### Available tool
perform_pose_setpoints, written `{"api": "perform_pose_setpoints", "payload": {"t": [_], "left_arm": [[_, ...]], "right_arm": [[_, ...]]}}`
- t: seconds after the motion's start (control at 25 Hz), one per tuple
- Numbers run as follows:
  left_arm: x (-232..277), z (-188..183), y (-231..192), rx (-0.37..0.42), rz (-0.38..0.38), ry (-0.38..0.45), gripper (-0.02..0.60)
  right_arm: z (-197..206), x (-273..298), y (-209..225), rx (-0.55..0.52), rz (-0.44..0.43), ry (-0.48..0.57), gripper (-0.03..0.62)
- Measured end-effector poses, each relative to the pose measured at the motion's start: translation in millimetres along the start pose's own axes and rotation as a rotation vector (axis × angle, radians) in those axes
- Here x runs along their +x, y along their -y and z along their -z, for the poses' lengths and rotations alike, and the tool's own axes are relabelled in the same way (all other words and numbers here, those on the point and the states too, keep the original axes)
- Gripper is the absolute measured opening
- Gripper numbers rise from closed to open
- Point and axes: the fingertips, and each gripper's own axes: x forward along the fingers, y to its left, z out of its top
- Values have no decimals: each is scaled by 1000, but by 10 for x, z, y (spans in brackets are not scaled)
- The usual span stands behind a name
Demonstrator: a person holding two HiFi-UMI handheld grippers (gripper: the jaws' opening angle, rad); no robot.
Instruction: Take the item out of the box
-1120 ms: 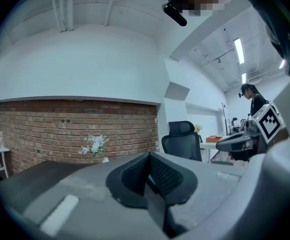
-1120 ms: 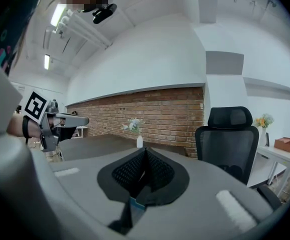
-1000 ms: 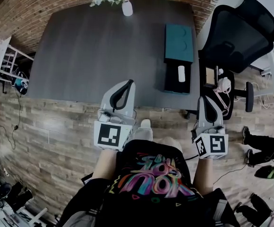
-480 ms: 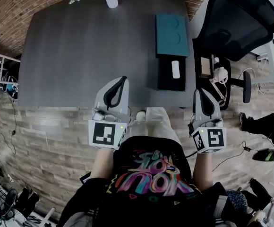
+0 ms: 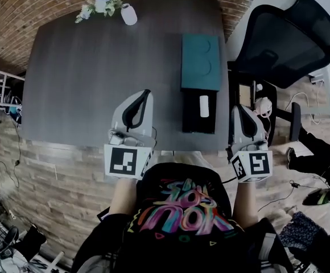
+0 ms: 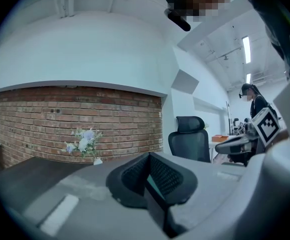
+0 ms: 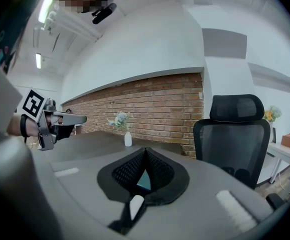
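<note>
Left gripper point(image 5: 146, 93) was clenched and empty over the desk's point(image 5: 85, 67) near edge, and the right gripper point(image 5: 238, 108) was clenched too, by the near right corner. Between them, the white item point(image 5: 204, 106) lay inside the open box point(image 5: 191, 121).

White item point(image 5: 204, 106) too small, indistinct

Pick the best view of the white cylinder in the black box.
Head view: the white cylinder lies exposed in the black box. Right gripper view shows only a white sliver, probably it; left gripper view, nothing.
</note>
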Motion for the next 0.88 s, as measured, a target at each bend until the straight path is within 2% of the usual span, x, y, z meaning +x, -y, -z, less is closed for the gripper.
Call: {"api": "perform_pose_setpoints", "payload": {"t": [0.44, 0.68, 0.88], "left_arm": [[685, -289, -4, 19, -47, 38, -2], [773, -333, -38, 20, -88, 37, -2], [743, -244, -105, -5, -110, -2, -2]], "right_arm": [[-316, 565, 503, -25, -69, 40, 1], [-325, 768, 596, -16, -121, 36, 1], [-337, 870, 538, 10, -151, 22, 0]]}}
